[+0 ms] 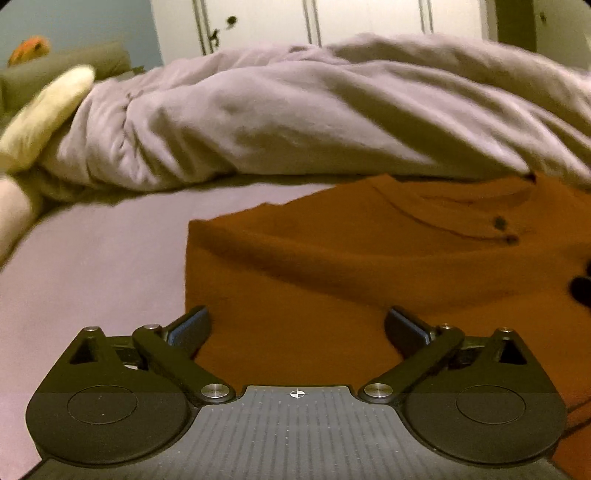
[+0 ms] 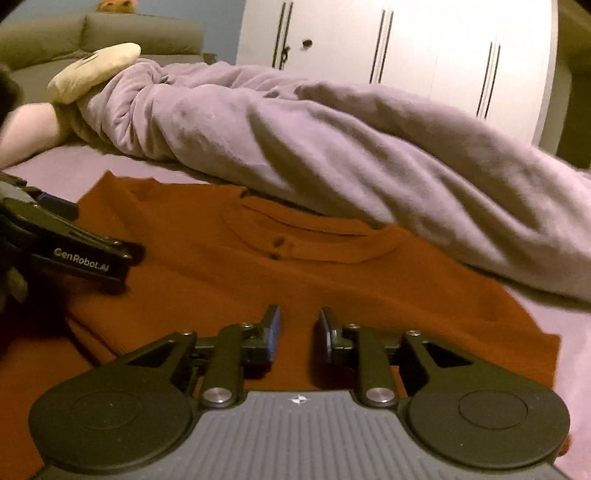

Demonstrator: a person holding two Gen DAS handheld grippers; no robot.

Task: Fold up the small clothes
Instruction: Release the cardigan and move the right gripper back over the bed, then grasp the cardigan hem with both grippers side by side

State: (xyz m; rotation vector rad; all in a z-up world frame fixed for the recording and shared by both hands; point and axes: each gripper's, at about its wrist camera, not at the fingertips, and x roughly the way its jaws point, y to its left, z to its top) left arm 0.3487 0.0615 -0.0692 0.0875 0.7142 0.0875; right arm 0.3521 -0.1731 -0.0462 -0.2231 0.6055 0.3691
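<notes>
A rust-orange buttoned shirt (image 1: 332,266) lies flat on the lilac bed sheet (image 1: 92,266), collar toward the duvet; its left side looks folded in, with a straight edge. My left gripper (image 1: 295,325) is wide open and empty, low over the shirt's near left part. In the right wrist view the shirt (image 2: 295,273) fills the middle, its two dark buttons (image 2: 277,248) below the collar. My right gripper (image 2: 297,332) is open with a narrow gap, empty, over the shirt's near middle. The left gripper (image 2: 74,243) shows at the left edge, above the shirt.
A bunched lilac duvet (image 1: 295,118) lies across the bed just behind the shirt and overlaps its far right edge (image 2: 424,192). A cream pillow (image 1: 44,114) sits at the far left. White wardrobe doors (image 2: 406,44) and an olive sofa (image 2: 110,33) stand behind.
</notes>
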